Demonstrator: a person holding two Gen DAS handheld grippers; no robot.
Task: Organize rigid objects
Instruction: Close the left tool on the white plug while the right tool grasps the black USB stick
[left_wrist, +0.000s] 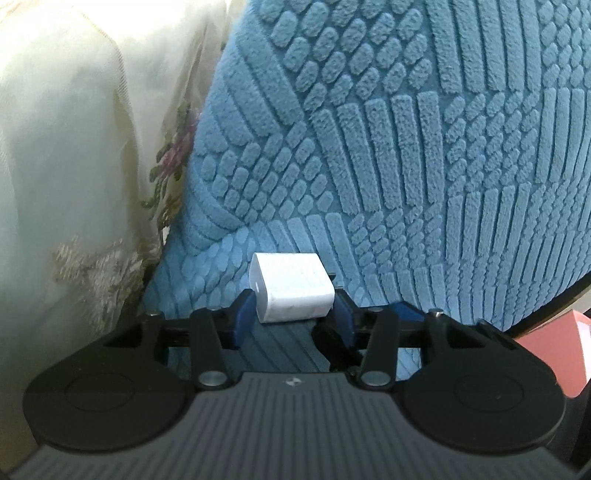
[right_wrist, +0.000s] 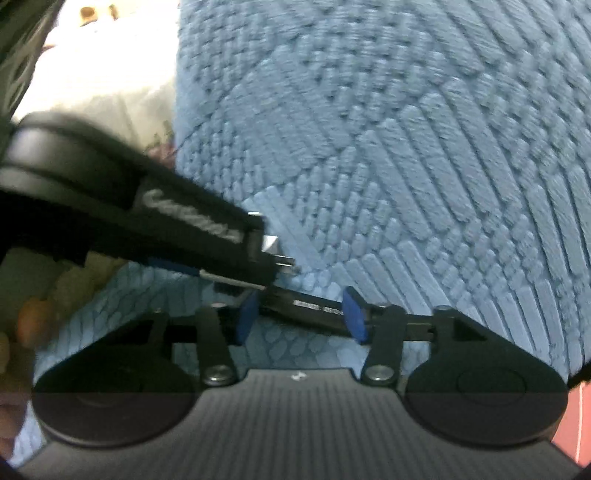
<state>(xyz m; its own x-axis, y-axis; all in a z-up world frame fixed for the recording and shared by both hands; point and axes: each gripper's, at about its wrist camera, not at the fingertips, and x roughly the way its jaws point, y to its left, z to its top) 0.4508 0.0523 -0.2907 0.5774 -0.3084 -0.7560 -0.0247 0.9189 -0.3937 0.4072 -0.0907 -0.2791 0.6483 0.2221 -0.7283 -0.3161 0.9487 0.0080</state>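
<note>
Your right wrist view is smeared with motion blur — the white lettering on the black device (right_wrist: 192, 218) can't be read, and the dark item (right_wrist: 310, 308) between your right gripper (right_wrist: 301, 317) pads is unidentifiable. A pink object (left_wrist: 554, 350) is cut off at the left view's edge.

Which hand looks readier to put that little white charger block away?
Left. The left gripper already clamps the white charger between its blue pads. The right gripper looks open, with only a dark object lying between its fingers.
</note>
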